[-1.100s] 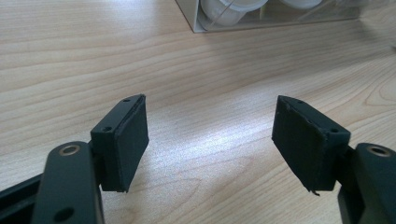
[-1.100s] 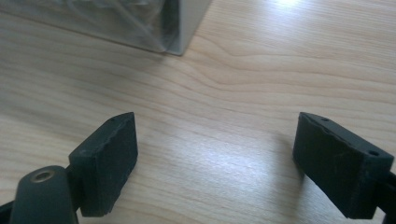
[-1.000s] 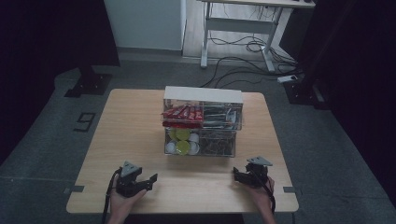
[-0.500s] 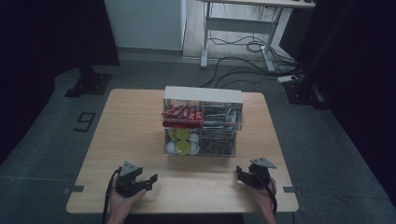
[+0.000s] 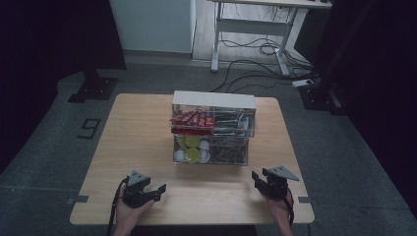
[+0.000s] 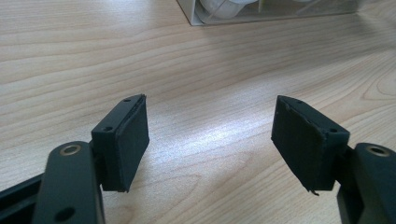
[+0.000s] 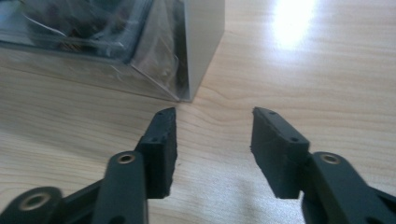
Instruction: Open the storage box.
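Note:
A clear two-tier organiser box [image 5: 213, 129] stands in the middle of the wooden table [image 5: 133, 137]. Its upper tier holds red packets [image 5: 193, 119] and dark sachets [image 5: 231, 121]; the lower tier holds green and white capsules [image 5: 192, 150] beside more dark items. My left gripper [image 5: 158, 191] rests near the front left edge, open, with nothing between its pads [image 6: 130, 140]. My right gripper [image 5: 255, 178] sits at the front right, open and empty, its jaws aimed at the box's near right corner [image 7: 189, 60]. In the left gripper view, the box's bottom corner [image 6: 205, 11] lies far ahead.
A person's hands [image 5: 129, 212] come in from the table's front edge. Bare wood stretches to the left and right of the box. Beyond the table are a white cabinet [image 5: 152, 24], a desk frame [image 5: 255, 29] and floor cables [image 5: 255, 61].
My right gripper has shifted slightly toward the front right edge. The left gripper and the box have not moved.

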Demonstrator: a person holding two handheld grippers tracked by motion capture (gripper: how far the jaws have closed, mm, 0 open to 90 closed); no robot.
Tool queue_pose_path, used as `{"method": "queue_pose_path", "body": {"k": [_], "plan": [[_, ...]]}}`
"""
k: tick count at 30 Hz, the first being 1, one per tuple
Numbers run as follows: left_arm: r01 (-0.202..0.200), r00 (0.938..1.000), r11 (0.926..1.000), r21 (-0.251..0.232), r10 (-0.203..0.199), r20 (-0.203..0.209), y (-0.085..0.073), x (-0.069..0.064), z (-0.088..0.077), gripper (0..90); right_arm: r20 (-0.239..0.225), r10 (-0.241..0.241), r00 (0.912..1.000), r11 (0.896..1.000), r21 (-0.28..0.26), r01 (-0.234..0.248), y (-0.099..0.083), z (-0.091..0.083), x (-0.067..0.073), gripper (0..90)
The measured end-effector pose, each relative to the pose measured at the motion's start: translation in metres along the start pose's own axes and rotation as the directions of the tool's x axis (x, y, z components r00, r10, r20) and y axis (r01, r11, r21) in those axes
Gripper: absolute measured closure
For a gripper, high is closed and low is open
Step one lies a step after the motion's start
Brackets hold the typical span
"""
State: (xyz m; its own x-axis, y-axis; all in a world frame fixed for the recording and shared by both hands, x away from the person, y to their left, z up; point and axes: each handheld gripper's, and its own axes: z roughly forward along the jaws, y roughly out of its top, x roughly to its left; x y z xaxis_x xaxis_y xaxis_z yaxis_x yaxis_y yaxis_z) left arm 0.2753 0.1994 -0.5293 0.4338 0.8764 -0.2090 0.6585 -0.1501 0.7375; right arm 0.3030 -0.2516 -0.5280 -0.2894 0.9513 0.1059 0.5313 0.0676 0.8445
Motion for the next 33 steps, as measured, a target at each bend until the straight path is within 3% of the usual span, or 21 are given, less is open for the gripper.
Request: {"method": "queue_pose_path", "body": {"k": [7,16,24,29,33], "plan": [[0.006,1.0000,0.9999,-0.014,-0.006,-0.001,0.001,0.002,-0.003,27.7,-0.048,-0.033,0.9983,0.999,-0.006,0.033,0.006,-0.008,0.007,74.2],[0.016,0.9999,0.9997,-0.016,-0.016,0.002,0.000,0.002,-0.005,27.9,-0.071,-0.055,0.9959,0.997,-0.056,0.051,0.018,-0.019,0.015,87.5],[0.016,0.9999,0.9997,-0.021,-0.016,0.005,0.001,0.003,-0.006,27.9,-0.101,-0.078,0.9919,0.995,-0.074,0.070,0.027,-0.028,0.021,88.8],[0.025,0.9997,0.9991,-0.036,-0.025,0.004,0.003,0.005,-0.011,28.0,-0.141,-0.124,0.9823,0.990,-0.088,0.112,0.037,-0.022,0.041,88.8],[0.029,0.9996,0.9991,-0.032,-0.029,0.005,0.002,0.007,-0.010,28.0,-0.163,-0.133,0.9776,0.989,-0.090,0.120,0.043,-0.014,0.051,88.8]]}}
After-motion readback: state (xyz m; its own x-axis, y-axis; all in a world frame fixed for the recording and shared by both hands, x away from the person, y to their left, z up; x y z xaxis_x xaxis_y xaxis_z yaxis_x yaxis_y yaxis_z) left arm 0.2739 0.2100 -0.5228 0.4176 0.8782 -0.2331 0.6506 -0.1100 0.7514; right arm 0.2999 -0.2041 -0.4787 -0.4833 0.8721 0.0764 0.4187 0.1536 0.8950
